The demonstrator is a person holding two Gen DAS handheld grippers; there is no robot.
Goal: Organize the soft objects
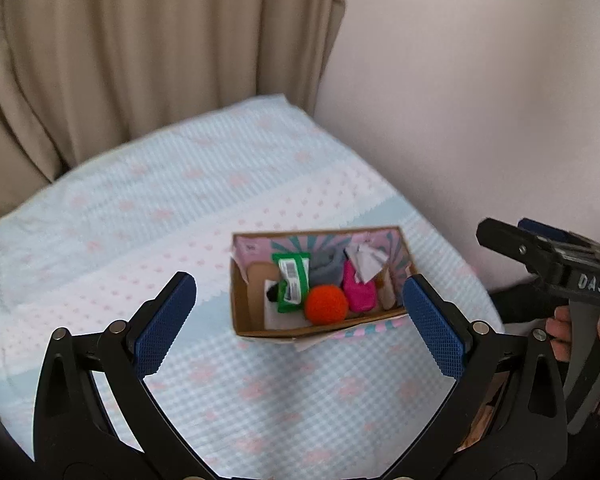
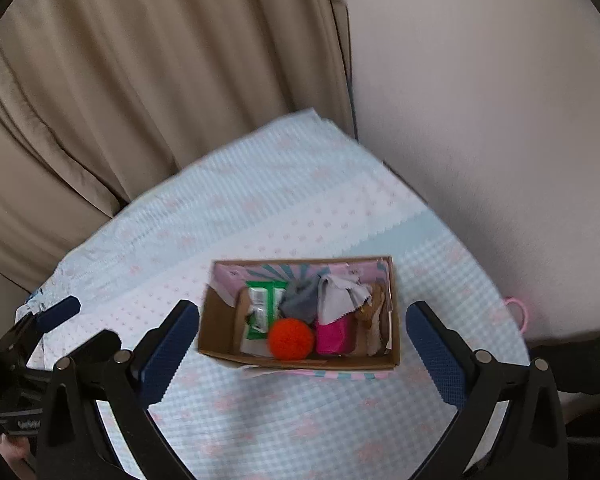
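Note:
An open cardboard box (image 1: 244,320) (image 2: 216,332) stands on a checked blue-and-pink cloth (image 1: 260,392) (image 2: 284,416). Inside lie an orange pompom ball (image 1: 326,305) (image 2: 291,338), a green packet (image 1: 291,282) (image 2: 263,308), a grey cloth (image 1: 325,270) (image 2: 300,300), a pink soft item (image 1: 358,292) (image 2: 333,336) and a pale wipe (image 1: 366,262) (image 2: 338,300). My left gripper (image 1: 300,320) is open and empty, above the cloth just in front of the box. My right gripper (image 2: 302,344) is open and empty, also in front of the box. Each gripper shows at the edge of the other's view.
Beige curtains (image 1: 140,40) (image 2: 160,60) hang behind the cloth-covered surface, and a pale wall (image 1: 480,80) (image 2: 480,100) stands to the right. A pink loop (image 2: 518,312) lies at the cloth's right edge. The surface drops off at the left and right edges.

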